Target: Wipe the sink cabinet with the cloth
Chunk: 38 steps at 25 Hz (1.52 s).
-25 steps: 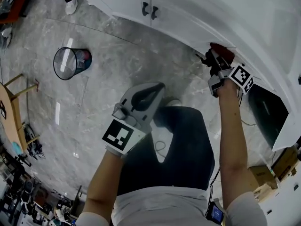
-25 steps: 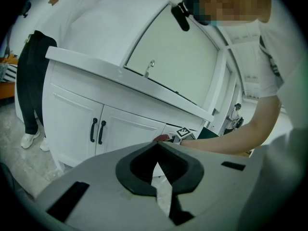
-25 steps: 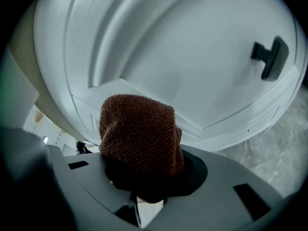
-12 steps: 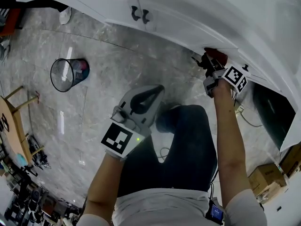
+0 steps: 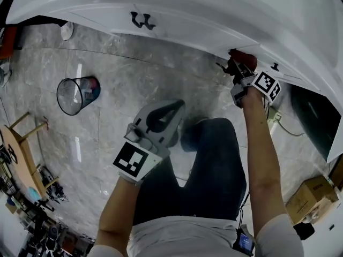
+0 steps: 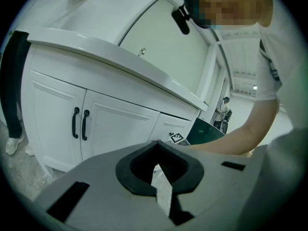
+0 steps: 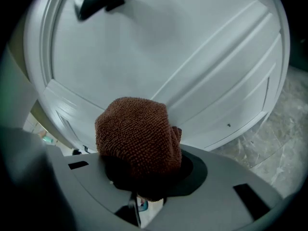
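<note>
The white sink cabinet (image 5: pixel 203 15) runs across the top of the head view, with a pair of black door handles (image 5: pixel 140 20). My right gripper (image 5: pixel 234 66) is shut on a reddish-brown cloth (image 5: pixel 244 56) and holds it against the cabinet front, just under the countertop lip. In the right gripper view the bunched cloth (image 7: pixel 137 136) bulges out of the jaws close to a panelled white door (image 7: pixel 202 66). My left gripper (image 5: pixel 178 105) is shut and empty above the floor, pointing at the cabinet doors (image 6: pixel 62 124).
A wire waste bin (image 5: pixel 77 94) stands on the grey marble floor (image 5: pixel 134 79) at the left. A wooden table (image 5: pixel 13 138) is at the far left. An open dark compartment (image 5: pixel 316 116) and cardboard boxes (image 5: pixel 311 197) sit at the right. The person's dark-trousered leg (image 5: pixel 214 165) is below.
The head camera has swung, sliding the cabinet handles left in view. The right gripper keeps the cloth on the cabinet front, shifted slightly left and up. The left gripper has barely moved.
</note>
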### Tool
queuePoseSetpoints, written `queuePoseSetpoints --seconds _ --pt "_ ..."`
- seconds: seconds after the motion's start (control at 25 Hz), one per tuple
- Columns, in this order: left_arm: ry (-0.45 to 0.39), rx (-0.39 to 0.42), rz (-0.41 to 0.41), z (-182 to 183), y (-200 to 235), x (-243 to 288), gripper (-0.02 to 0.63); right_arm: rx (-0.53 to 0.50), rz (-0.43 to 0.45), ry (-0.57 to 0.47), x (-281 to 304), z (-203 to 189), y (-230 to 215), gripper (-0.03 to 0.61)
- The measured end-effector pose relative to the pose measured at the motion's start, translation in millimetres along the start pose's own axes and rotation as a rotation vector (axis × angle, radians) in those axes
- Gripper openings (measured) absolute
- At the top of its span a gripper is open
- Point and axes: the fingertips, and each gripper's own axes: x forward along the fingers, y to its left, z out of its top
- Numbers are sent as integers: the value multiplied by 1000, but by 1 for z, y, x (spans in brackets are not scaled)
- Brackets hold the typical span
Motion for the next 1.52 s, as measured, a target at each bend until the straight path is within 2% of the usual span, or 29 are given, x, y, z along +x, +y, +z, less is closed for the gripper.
queuePoseSetpoints --seconds 0.44,0.56,0.76,0.92,1.2,1.52 --pt "41 45 -105 -13 -23 39 11 -21 -47 -90 -65 48 -81 106" --pt "9 78 -152 -7 -35 50 11 -29 -78 -109 -85 62 -104 106" --pt "87 97 -180 -17 -47 62 11 -59 -144 -146 -120 88 -138 106" --pt "86 127 -230 -16 -58 69 11 -35 -188 -188 -146 105 -162 106" --pt "115 143 -243 -18 -65 71 11 -61 -221 -163 -155 111 -158 103" --pt "156 113 -272 -3 -91 55 11 -76 -227 -178 -187 131 -112 103"
